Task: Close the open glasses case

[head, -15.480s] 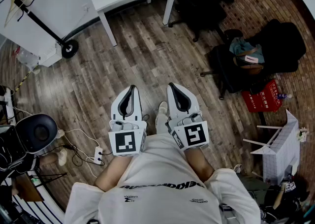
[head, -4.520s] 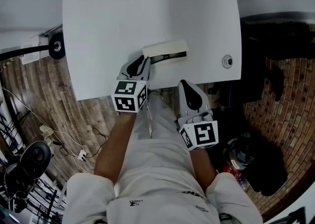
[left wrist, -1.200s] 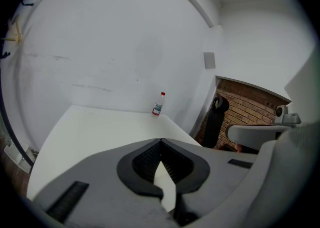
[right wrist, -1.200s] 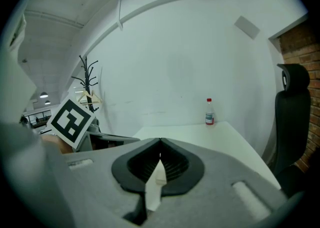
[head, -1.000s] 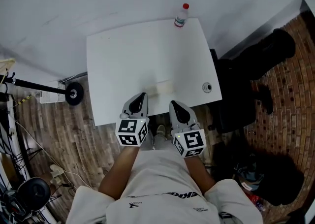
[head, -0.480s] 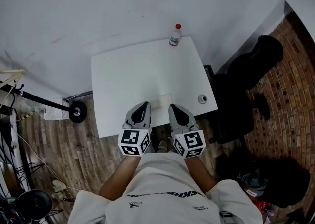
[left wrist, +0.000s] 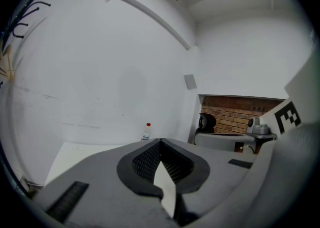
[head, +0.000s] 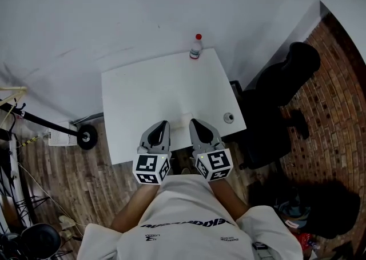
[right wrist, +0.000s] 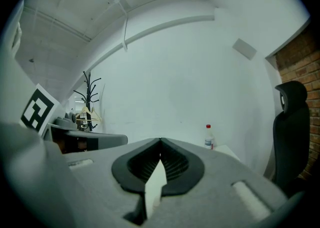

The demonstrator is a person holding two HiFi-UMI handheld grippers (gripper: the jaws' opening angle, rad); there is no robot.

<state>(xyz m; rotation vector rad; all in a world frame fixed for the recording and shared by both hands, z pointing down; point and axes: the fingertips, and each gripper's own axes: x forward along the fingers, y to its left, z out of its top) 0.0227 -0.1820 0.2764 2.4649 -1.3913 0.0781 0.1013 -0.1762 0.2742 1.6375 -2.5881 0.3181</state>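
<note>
The cream glasses case lies near the front edge of the white table, and none of its dark inside shows. My left gripper hangs just left of it, shut and empty, its jaws meeting at the tips. Just right of the case is my right gripper, also shut with nothing in it. Neither gripper touches the case. Both point roughly level towards the white wall, so the case is out of sight in both gripper views.
A small red-capped bottle stands at the table's far edge. A round cable hole is at the near right corner. A black office chair stands to the right and a coat rack to the left.
Both grippers have risen and come closer together over the table's front edge, still shut. The table and case look smaller and farther below.
</note>
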